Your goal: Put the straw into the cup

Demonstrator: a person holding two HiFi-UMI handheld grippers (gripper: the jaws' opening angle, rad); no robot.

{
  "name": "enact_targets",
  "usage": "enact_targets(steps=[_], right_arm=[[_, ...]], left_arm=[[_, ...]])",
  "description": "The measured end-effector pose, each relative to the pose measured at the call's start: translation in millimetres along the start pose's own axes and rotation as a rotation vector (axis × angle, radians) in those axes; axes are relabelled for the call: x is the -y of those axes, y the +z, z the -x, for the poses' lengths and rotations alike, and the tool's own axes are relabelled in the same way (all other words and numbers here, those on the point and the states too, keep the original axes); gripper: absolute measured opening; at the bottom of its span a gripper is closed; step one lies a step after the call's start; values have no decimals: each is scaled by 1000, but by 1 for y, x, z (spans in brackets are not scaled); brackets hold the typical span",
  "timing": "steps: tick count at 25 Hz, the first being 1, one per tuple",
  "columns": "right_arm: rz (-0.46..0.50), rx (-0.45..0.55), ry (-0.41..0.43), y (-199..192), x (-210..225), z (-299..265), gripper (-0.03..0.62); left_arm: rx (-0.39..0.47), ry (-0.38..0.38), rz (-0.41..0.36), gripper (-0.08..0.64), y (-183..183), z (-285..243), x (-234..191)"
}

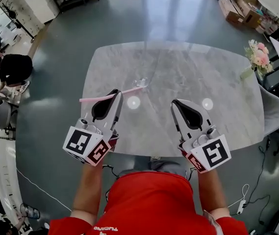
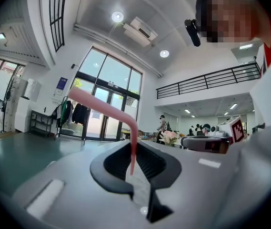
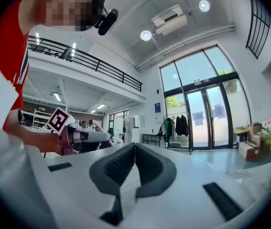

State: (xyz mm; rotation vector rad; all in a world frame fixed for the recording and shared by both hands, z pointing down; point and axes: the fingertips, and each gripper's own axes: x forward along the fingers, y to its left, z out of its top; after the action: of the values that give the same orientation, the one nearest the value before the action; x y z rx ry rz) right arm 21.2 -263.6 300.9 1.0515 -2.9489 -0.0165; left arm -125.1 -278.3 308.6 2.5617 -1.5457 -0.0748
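A pink bendy straw (image 1: 96, 98) lies crosswise in my left gripper (image 1: 118, 93), which is shut on it. In the left gripper view the straw (image 2: 103, 107) rises to the left, bends, and drops between the pads of the left gripper (image 2: 134, 149). A clear cup (image 1: 142, 82), faint against the marble table (image 1: 203, 67), stands just beyond the straw's right end. My right gripper (image 1: 175, 103) hovers over the table's near part, to the right of the cup. In its own view the right gripper (image 3: 134, 147) is shut with nothing between the pads.
A vase of pink flowers (image 1: 258, 57) stands at the table's right edge, with a grey chair (image 1: 275, 112) beside it. Cardboard boxes (image 1: 237, 9) sit on the floor far right. A person in black (image 1: 14, 68) is at the left.
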Motion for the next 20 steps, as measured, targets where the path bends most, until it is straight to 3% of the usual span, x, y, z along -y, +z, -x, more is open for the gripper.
enact_targets(steps=[11, 20], right_arm=[[-13, -10, 21, -10, 44, -34, 2], [-25, -45, -39, -21, 58, -44, 2]], left_arm=[[-41, 42, -11, 37, -21, -58, -37], [-126, 39, 18, 37, -60, -94, -73]])
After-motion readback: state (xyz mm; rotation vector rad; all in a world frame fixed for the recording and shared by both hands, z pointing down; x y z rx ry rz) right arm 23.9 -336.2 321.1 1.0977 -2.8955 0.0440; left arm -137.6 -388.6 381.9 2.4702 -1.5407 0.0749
